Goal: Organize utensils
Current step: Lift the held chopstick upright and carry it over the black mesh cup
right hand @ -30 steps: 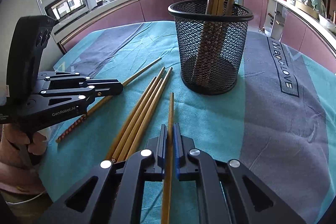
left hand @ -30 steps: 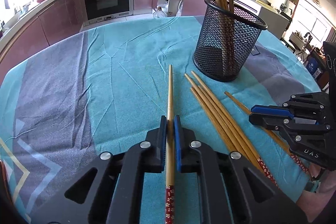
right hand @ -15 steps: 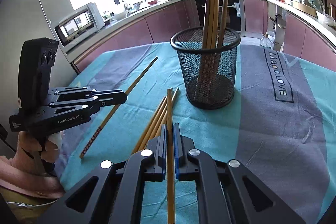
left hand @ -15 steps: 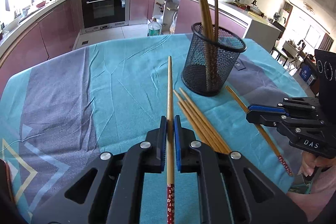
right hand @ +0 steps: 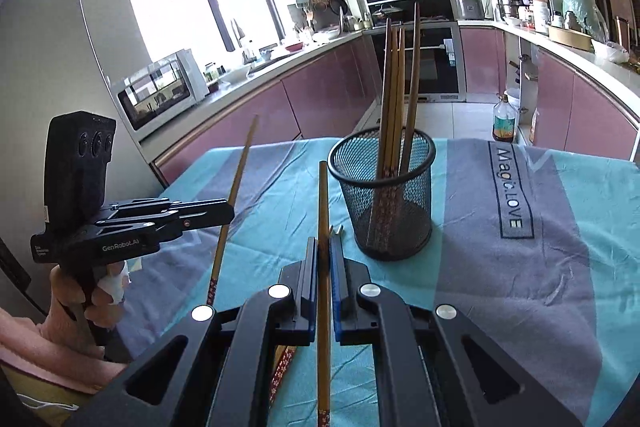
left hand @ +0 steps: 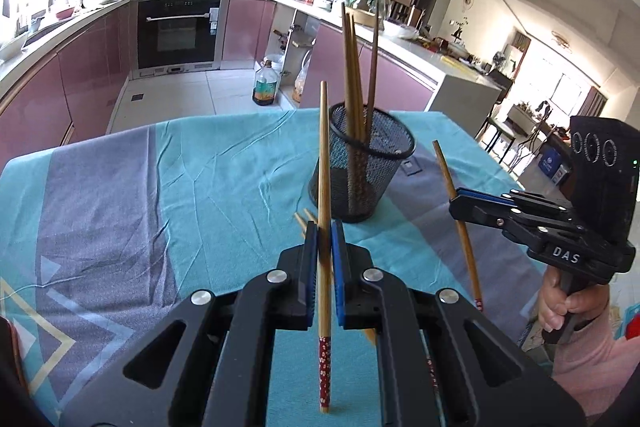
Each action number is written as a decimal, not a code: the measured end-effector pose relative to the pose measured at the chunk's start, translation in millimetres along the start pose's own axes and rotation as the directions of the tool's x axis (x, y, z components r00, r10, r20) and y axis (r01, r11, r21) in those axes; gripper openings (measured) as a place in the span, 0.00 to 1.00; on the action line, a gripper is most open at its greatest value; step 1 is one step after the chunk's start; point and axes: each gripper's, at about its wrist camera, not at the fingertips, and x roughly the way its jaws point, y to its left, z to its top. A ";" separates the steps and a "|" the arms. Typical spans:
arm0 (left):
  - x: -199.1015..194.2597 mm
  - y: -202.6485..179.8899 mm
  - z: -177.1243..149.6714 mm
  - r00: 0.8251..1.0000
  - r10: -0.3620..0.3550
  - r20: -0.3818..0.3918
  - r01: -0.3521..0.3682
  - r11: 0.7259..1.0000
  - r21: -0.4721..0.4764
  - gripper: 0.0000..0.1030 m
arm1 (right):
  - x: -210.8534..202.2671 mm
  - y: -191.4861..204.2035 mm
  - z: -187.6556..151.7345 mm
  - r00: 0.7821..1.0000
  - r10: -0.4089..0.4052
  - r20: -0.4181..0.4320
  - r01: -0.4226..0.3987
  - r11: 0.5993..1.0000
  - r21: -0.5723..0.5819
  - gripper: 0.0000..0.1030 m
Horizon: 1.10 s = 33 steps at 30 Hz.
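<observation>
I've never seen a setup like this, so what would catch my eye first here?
Two black handheld grippers, left gripper and right gripper, each pinch one chopstick above a teal and grey tablecloth. Just beyond them stands a black mesh cup with several chopsticks upright inside.

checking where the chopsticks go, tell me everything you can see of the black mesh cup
The black mesh cup is a round holder of what looks like metal wire mesh, with a solid rim and see-through walls. It stands upright on the teal and grey tablecloth. About four wooden chopsticks stand in it, patterned ends down, leaning on the rim. Neither tool touches it.
</observation>
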 end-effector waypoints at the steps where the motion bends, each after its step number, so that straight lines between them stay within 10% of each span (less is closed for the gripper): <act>1: -4.3 -0.3 1.6 1.000 -0.008 0.010 0.008 1.000 -0.002 0.07 | -1.3 -0.2 2.1 1.000 0.003 0.009 -0.003 1.000 0.003 0.05; 33: -64.0 -20.9 72.9 0.972 -0.093 0.218 0.087 0.996 0.036 0.07 | -46.1 -6.9 77.8 0.969 -0.006 0.248 0.013 1.000 -0.027 0.05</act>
